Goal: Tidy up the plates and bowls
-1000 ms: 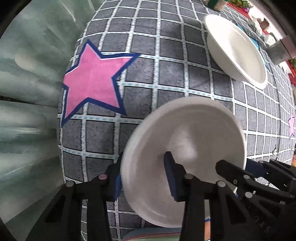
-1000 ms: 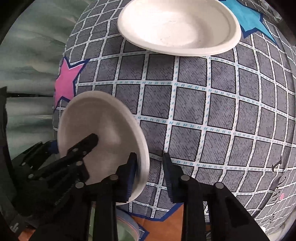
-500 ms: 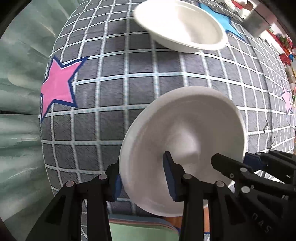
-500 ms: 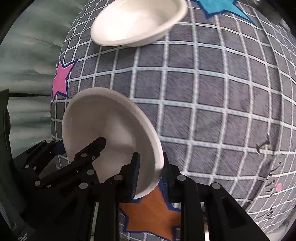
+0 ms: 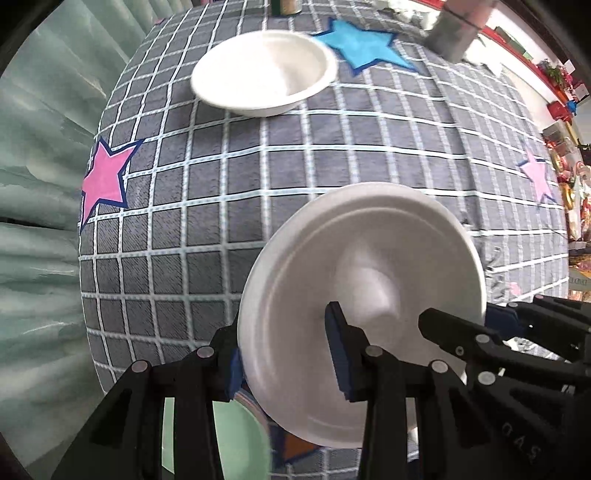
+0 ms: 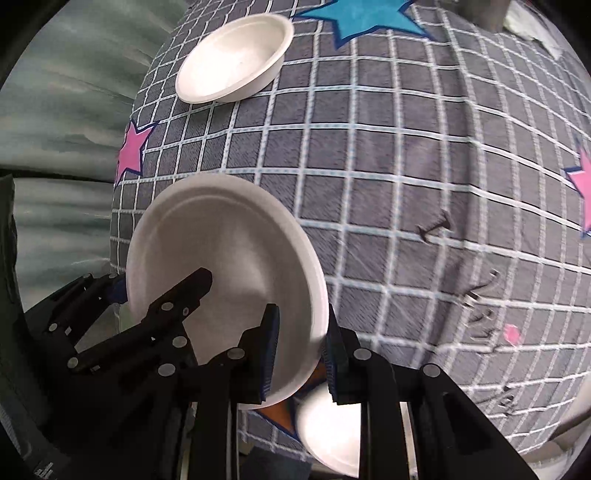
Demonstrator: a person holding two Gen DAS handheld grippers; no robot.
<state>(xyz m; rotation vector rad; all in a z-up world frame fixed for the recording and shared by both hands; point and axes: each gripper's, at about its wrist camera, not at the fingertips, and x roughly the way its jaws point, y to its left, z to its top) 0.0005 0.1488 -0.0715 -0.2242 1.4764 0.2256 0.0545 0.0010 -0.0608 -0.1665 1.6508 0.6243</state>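
Both grippers hold one white paper plate (image 5: 369, 295), tilted up above the grey checked tablecloth (image 5: 258, 166). My left gripper (image 5: 286, 350) is shut on the plate's left rim. My right gripper (image 6: 301, 350) is shut on its right rim (image 6: 314, 295); its black fingers (image 5: 480, 343) show in the left wrist view. A white paper bowl (image 5: 264, 70) sits on the cloth at the far left, also in the right wrist view (image 6: 234, 59). Another white dish (image 6: 328, 424) lies below the right gripper near the table's front edge.
A pale green plate (image 5: 229, 435) lies under the left gripper at the front edge. A grey metal container (image 5: 458, 33) stands at the back. Green curtain (image 5: 44, 184) hangs to the left. Shelves with clutter (image 5: 569, 184) are on the right.
Both grippers have carried the plate back toward the near edge and to the right. The bowl now looks farther off, and the dishes at the front edge have come into view.
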